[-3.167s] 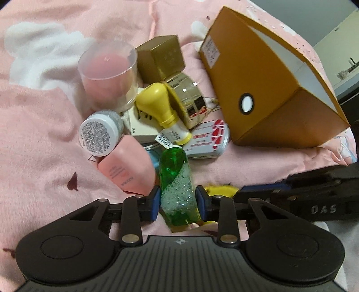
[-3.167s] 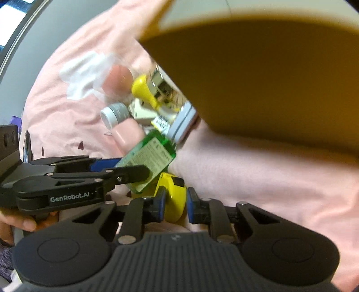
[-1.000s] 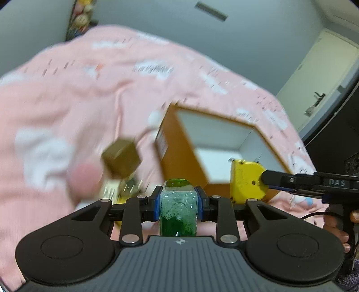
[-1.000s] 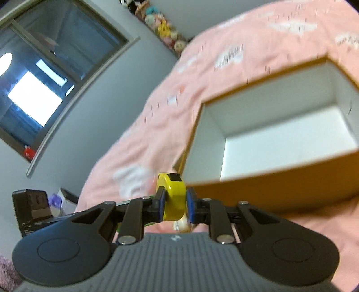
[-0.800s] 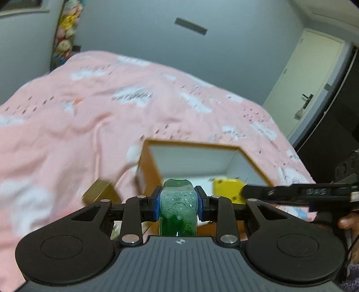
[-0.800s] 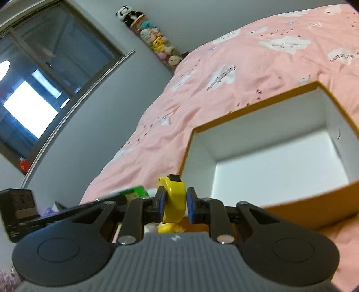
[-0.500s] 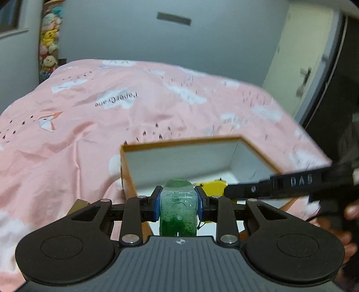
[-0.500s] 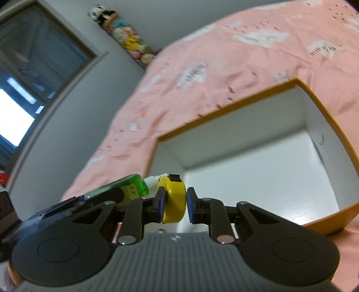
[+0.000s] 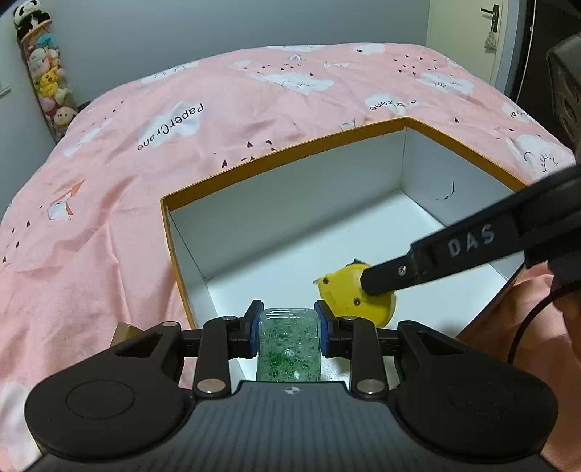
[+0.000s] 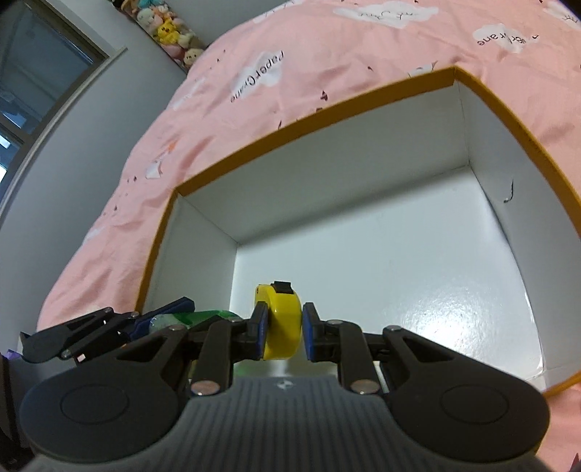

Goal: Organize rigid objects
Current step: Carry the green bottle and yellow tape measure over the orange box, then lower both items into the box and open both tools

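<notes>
My left gripper [image 9: 289, 328] is shut on a green bottle [image 9: 289, 345] with bubbly liquid, held over the near left corner of an open orange box [image 9: 290, 150] with a white inside. My right gripper [image 10: 284, 326] is shut on a round yellow tape measure [image 10: 281, 323] and holds it low inside the same box [image 10: 326, 119]. In the left wrist view the tape measure [image 9: 339, 290] sits in the right gripper's black fingers [image 9: 435, 254]. The green bottle [image 10: 203, 316] and left gripper show at the lower left of the right wrist view.
The box rests on a pink cloud-print bedspread [image 9: 109, 181]. A gold box corner [image 9: 121, 332] peeks out left of the orange box. A shelf of plush toys [image 9: 43, 80] stands by the far wall. A door [image 9: 468, 32] is at the far right.
Both grippers have lifted their objects off the bed pile and carried them over the box. They now sit lower and closer, with the tape measure inside the box opening.
</notes>
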{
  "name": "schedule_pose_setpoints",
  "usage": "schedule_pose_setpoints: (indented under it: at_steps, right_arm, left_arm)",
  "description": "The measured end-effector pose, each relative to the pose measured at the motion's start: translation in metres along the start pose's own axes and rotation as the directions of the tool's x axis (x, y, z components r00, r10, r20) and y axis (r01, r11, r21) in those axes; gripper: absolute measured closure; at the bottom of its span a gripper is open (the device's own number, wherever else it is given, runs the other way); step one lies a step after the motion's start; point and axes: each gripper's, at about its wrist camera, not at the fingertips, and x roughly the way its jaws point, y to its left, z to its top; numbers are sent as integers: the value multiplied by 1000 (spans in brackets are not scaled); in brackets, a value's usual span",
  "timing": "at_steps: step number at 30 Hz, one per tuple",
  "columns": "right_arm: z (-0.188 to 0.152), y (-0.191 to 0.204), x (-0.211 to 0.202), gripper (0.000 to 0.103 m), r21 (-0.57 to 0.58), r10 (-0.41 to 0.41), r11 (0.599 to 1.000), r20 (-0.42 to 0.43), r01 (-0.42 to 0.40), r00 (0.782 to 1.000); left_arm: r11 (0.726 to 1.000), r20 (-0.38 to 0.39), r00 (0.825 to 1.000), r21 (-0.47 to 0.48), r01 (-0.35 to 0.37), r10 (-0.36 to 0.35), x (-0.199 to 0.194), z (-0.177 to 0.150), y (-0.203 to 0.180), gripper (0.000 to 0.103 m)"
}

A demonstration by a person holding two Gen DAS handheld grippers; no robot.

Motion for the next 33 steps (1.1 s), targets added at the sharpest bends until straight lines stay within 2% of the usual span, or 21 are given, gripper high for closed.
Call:
schedule_pose_setpoints:
  at_steps: [8, 12, 16, 19, 22, 25, 33]
  right_arm:
    - [1, 9, 11, 85, -20, -23, 1000, -33, 22, 999]
    - [2, 12, 16, 85, -35, -37, 999, -41, 36, 998]
    - [3, 12, 18, 84, -38, -51, 998, -46, 49, 998]
    - [2, 13, 20, 84, -49, -68, 997, -46, 66, 997]
    - [2, 14, 23, 84, -58, -79, 995, -55, 75, 995]
    - [1, 17, 29, 84, -71, -86, 994, -74, 81, 993]
    - [1, 25, 48, 85, -74, -85, 994, -143, 75, 986]
  left_arm:
    - [998, -27, 998, -41, 47, -48, 1, 4, 8, 69]
    - [992, -26, 995, -89, 90, -93, -1, 4, 15, 61]
    - [975, 49, 989, -169, 142, -136, -12, 0, 28, 59]
    - [943, 137, 974, -256, 213, -182, -28, -3, 44, 54]
    - [918, 191, 964, -317, 239, -185, -41, -6, 57, 52]
    - [904, 215, 963, -359, 232, -162, -48, -9, 66, 52]
    - [880, 215, 967, -422, 218, -136, -50, -18, 82, 51]
